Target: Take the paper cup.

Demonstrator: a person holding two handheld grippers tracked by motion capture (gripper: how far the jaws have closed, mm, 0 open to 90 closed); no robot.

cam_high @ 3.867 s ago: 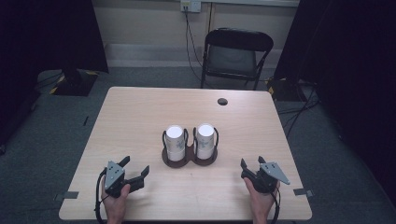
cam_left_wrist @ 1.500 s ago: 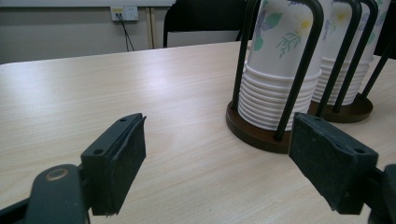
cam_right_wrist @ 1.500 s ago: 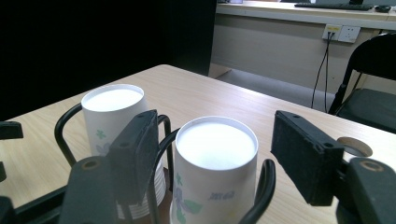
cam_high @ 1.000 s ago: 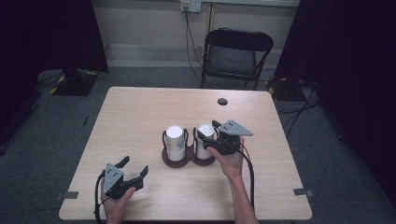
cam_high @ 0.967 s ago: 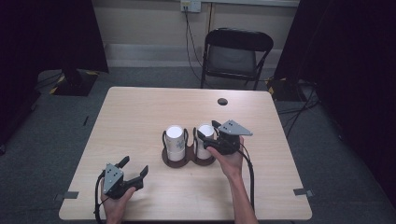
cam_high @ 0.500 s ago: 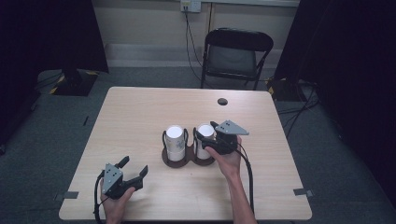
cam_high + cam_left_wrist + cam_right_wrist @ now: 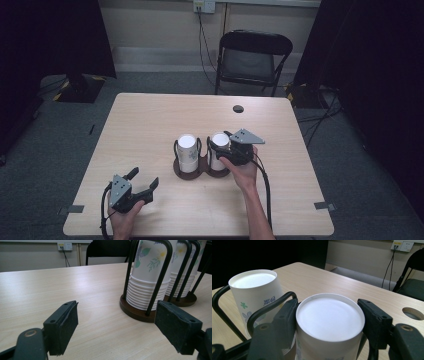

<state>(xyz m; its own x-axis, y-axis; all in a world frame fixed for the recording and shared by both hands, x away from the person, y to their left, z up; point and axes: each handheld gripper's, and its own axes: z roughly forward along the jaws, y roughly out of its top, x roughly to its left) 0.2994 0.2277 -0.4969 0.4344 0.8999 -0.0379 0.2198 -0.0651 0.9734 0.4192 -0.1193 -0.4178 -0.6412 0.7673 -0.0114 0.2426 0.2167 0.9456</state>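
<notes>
Right gripper at the right-hand cup stack, left gripper idle near the table's front edge.

High view: two stacks of paper cups stand upside down in a dark double holder (image 7: 199, 170) mid-table; the right gripper (image 7: 226, 147) sits at the right stack (image 7: 219, 148), while the left gripper (image 7: 141, 184) rests spread wide, well apart from the left stack (image 7: 186, 152). A folding chair (image 7: 252, 59) stands beyond the table (image 7: 150, 125). Left gripper view: jaws gape with nothing between them, the holder's wire loops ahead. Right gripper view: its jaws flank the top cup (image 7: 330, 322), touching or nearly so; a firm grip cannot be told.
</notes>
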